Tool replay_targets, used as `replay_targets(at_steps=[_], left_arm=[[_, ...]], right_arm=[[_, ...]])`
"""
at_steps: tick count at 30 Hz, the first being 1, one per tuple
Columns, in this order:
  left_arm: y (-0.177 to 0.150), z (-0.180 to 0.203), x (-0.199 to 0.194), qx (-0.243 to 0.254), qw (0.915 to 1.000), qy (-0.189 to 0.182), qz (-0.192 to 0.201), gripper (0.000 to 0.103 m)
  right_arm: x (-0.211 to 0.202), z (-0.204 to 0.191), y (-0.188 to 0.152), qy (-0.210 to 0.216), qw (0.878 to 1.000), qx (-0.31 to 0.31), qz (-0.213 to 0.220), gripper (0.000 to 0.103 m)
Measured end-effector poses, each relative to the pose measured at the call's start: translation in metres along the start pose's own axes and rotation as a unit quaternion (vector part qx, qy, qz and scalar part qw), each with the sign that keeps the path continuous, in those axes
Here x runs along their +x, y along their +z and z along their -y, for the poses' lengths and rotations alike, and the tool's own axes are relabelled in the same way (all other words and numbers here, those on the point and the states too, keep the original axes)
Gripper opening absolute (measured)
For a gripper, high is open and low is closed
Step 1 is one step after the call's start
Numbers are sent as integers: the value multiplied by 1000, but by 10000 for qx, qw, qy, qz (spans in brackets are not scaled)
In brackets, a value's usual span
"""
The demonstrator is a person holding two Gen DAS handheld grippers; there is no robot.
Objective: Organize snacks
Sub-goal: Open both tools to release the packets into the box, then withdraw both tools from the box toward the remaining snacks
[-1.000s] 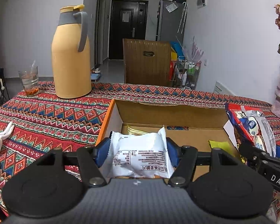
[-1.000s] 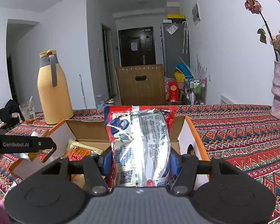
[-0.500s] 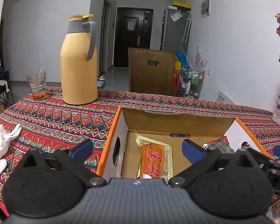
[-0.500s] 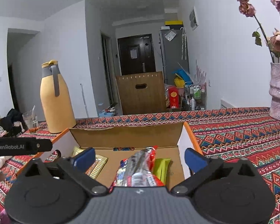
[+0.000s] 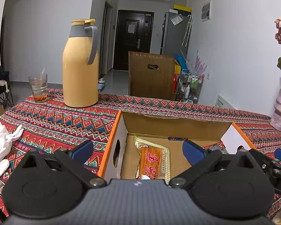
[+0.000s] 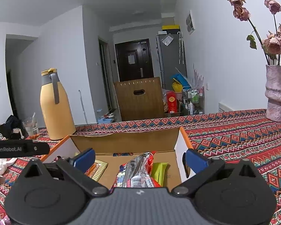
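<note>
The left gripper (image 5: 137,151) is wide open, with nothing between its 2 blue pads. Its jaws have just been opening. It hangs over the left end of the cardboard box (image 5: 175,126). Below it, an orange snack packet (image 5: 151,162) lies flat on the box floor.

The right gripper (image 6: 138,158) is wide open too, and its jaws have also just been opening. Under it, a red and silver snack bag (image 6: 135,170) lies in the box beside a green packet (image 6: 160,169). The box sits on a patterned tablecloth (image 6: 234,131).
</note>
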State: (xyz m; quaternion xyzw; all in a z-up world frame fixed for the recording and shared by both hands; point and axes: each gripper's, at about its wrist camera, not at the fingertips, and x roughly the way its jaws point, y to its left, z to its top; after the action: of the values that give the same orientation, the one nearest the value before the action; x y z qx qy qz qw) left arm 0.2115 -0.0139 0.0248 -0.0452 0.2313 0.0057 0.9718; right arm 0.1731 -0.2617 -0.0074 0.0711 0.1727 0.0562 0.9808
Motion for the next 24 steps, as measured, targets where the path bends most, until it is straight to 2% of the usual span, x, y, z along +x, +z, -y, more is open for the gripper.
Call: replay_targets(at_steps=[12,24], left_arm=[[9,9,-38,148,9996,-53,217,103],[-14,1,-79,227,9996,-82,138,103]], right_arm=[[-36,-6,14,12,9996,-143,258,103],[-81,-11,0,41,9995,-254,185,103]])
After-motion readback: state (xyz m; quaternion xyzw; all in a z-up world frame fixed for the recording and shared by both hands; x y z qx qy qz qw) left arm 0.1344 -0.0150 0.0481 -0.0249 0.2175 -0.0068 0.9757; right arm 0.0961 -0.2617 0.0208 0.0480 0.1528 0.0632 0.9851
